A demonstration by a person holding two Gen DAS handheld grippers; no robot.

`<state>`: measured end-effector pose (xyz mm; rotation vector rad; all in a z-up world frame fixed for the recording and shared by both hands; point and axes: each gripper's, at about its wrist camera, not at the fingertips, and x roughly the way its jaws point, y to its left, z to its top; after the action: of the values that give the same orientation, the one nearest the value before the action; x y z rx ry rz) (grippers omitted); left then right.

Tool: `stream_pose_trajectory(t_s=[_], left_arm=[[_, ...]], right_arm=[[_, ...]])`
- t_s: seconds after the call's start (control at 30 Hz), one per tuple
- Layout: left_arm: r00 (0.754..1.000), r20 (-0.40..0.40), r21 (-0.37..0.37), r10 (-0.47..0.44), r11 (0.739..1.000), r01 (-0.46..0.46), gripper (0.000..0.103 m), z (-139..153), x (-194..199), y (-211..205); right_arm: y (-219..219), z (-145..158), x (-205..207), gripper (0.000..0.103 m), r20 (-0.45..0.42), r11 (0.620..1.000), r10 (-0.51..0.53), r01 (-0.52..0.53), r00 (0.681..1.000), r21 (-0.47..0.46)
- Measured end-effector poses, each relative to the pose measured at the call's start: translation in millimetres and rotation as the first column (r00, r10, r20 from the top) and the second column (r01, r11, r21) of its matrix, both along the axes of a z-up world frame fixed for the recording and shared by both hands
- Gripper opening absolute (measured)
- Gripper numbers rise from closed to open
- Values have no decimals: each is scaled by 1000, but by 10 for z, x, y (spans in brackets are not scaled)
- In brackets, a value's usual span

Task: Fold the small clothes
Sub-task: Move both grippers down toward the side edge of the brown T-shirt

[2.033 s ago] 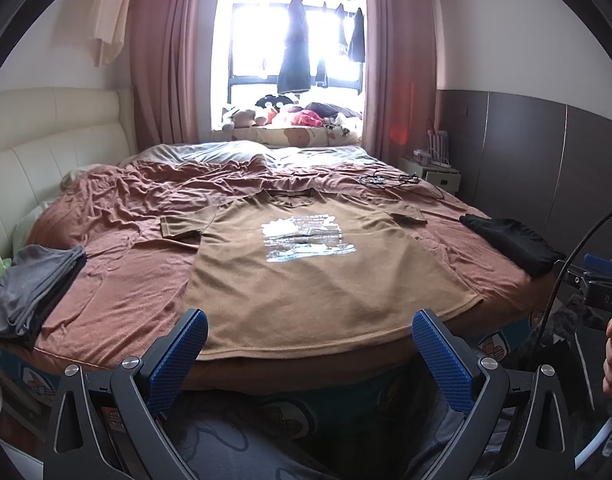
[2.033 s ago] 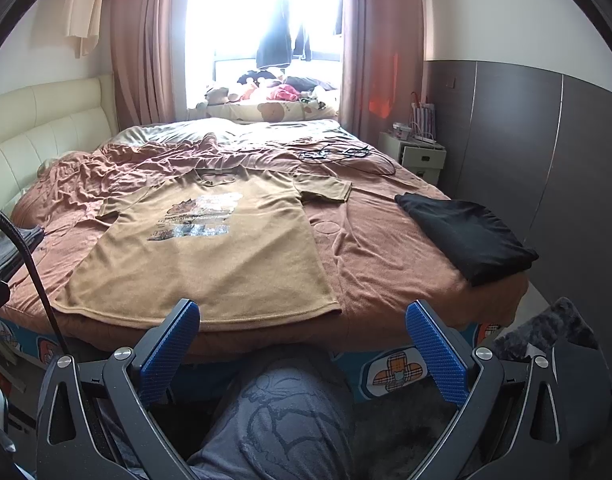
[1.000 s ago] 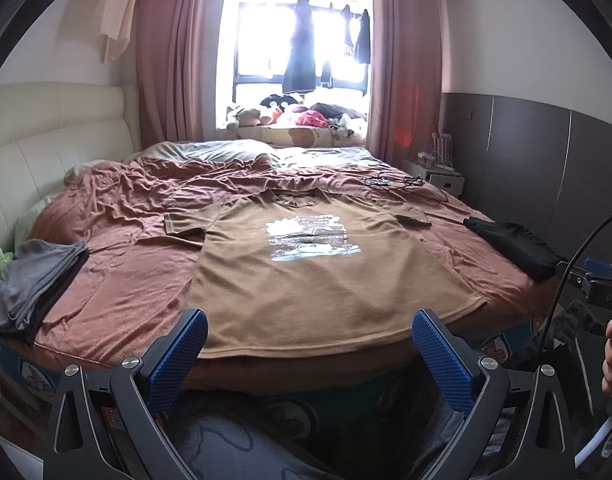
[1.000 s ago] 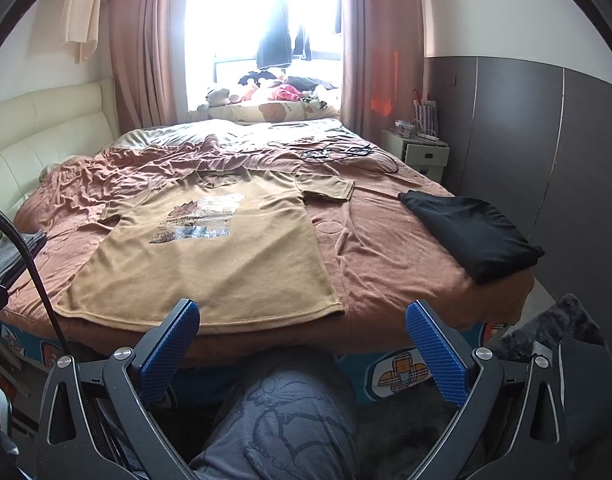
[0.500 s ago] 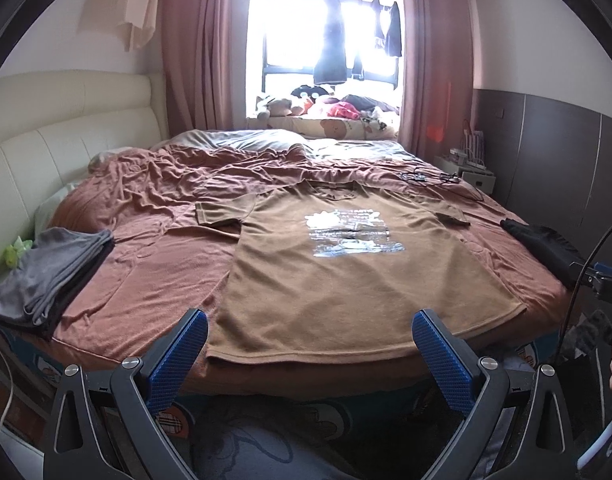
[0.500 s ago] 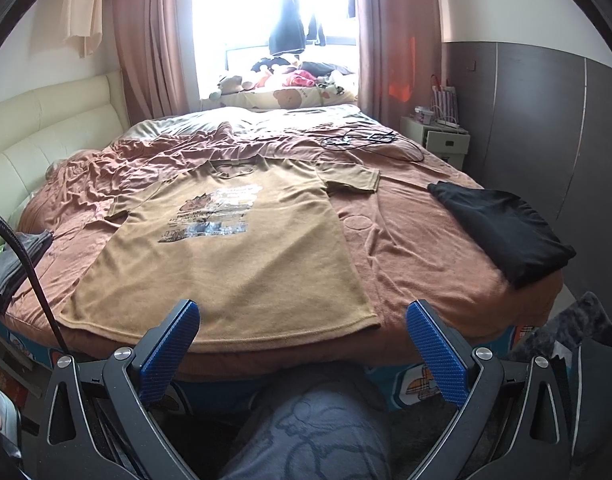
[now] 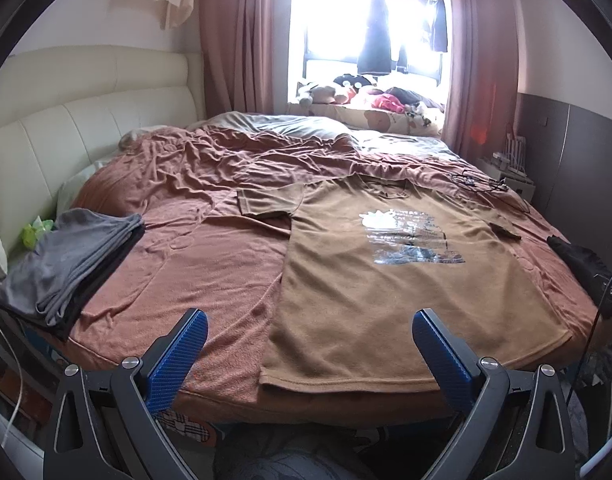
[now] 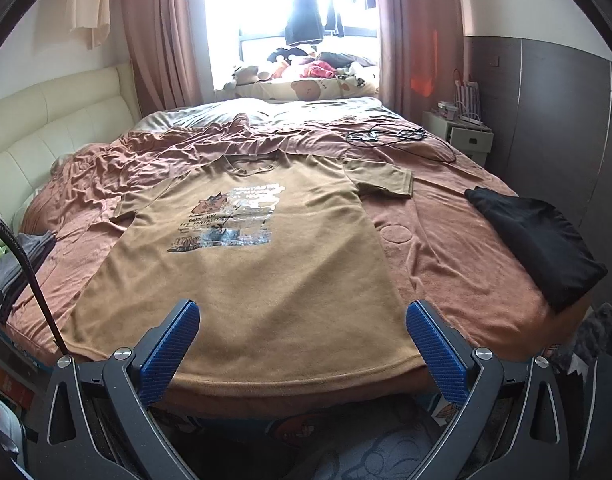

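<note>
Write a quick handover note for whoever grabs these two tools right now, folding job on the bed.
Left tool: open, empty, above the bed's near edge.
Right tool: open, empty, over the shirt's hem.
Brown T-shirt: spread flat, print up, collar toward the window, sleeves out, hem at the near edge. Not folded yet.
Folded grey clothes lie on the left of the bed; a folded black garment lies on the right.
Left to do: grip the shirt, fold it, set it aside.

Matt cloth, ribbed plastic

Soft matt tee (image 8: 266,272) with glossy print (image 8: 234,216); nappy towelling bedcover (image 7: 210,272); ribbed blue pads (image 7: 178,356); padded smooth headboard (image 7: 86,128).
</note>
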<state>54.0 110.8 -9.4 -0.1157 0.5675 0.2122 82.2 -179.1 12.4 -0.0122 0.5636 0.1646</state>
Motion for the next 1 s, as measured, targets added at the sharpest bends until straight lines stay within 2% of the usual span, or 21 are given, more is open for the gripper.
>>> stream_pose_trajectory(t_s=[0.37,0.67,1.0], left_arm=[[997,-53,-9,49,999,-50,103,-138,418,268],[991,-70,26,116,993,-115,103,-162,794,456],[982,-99,-1,164,986,-165,103,-259,1188,761]], right_arm=[[169,-59,486,103,-34,1000,-10,9,999,-16],[375,-56,837,103,-32,999,-13,11,999,-42],[725,-154,1377,103,-79,997,54,-58,995,-48]])
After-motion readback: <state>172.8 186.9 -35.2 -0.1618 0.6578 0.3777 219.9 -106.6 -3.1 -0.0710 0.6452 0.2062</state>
